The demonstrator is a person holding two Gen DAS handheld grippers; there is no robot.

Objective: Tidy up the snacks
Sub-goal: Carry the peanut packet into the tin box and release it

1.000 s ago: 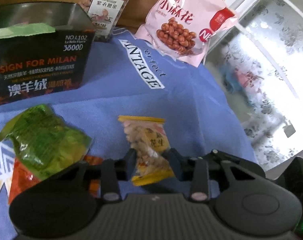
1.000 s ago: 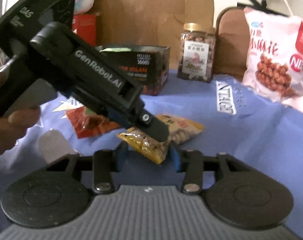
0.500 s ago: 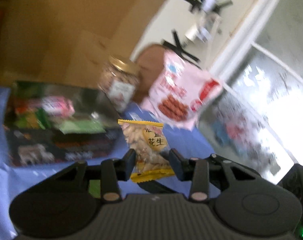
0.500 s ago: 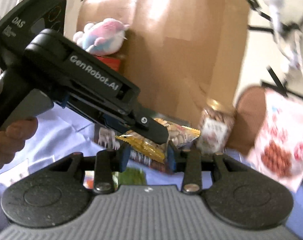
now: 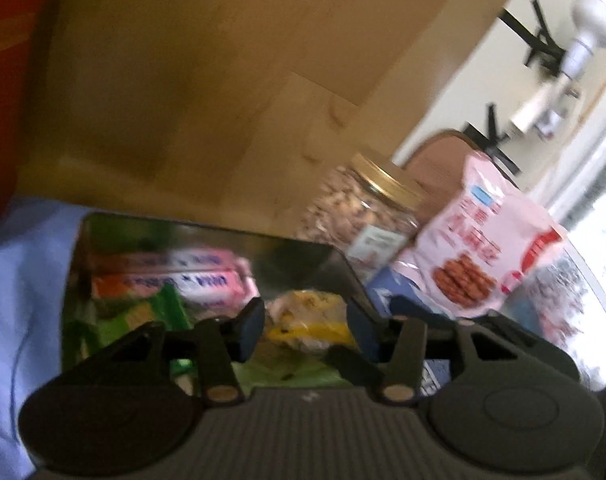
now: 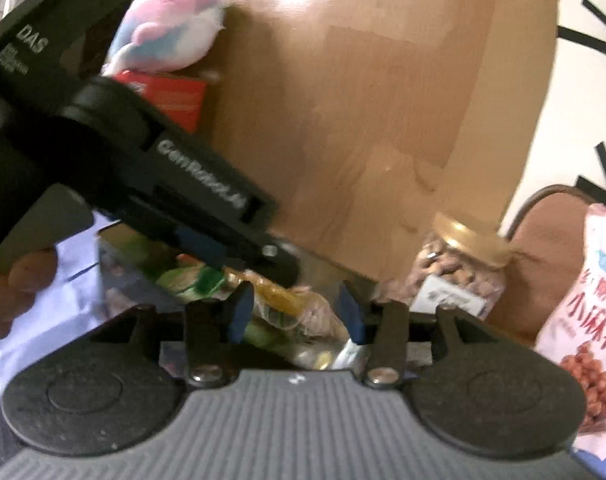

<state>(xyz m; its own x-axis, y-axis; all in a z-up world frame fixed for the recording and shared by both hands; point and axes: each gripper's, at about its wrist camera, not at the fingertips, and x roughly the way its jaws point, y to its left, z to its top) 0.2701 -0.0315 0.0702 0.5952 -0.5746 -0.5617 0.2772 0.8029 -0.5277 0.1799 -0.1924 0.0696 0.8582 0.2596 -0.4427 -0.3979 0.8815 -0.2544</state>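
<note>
Hovering over the open dark box point(image 5: 335, 256), I have both grippers side by side, tilted down toward its inside. My left gripper point(image 5: 307, 326) has its jaws opening: the blue pads stand apart, and the yellow peanut packet point(image 5: 307, 316) sits between them with a gap at each side, so the pads do not press on it. The blur keeps me from telling whether the packet rests on the snacks below or hangs free.

From the right wrist view, my right gripper point(image 6: 295, 312) is also opening its jaws. The same packet point(image 6: 299, 312), with its yellow strip and clear body, lies across the space between the pads, free of both. The left gripper's black body point(image 6: 143, 152) crosses the view from the upper left, and fingers point(image 6: 27, 276) of the hand holding it show at the left edge.

Inside the box I see pink-and-white wrapped bars point(image 5: 183, 276) and green packets point(image 5: 143, 316). Behind the box stand a gold-lidded jar of nuts point(image 5: 367, 216) and a pink snack bag point(image 5: 483, 256), all on the blue cloth point(image 5: 23, 280) over the counter. A cardboard sheet point(image 6: 363, 80) rises at the back, with a pink and blue plush toy point(image 6: 171, 28) on a red box point(image 6: 171, 100).
</note>
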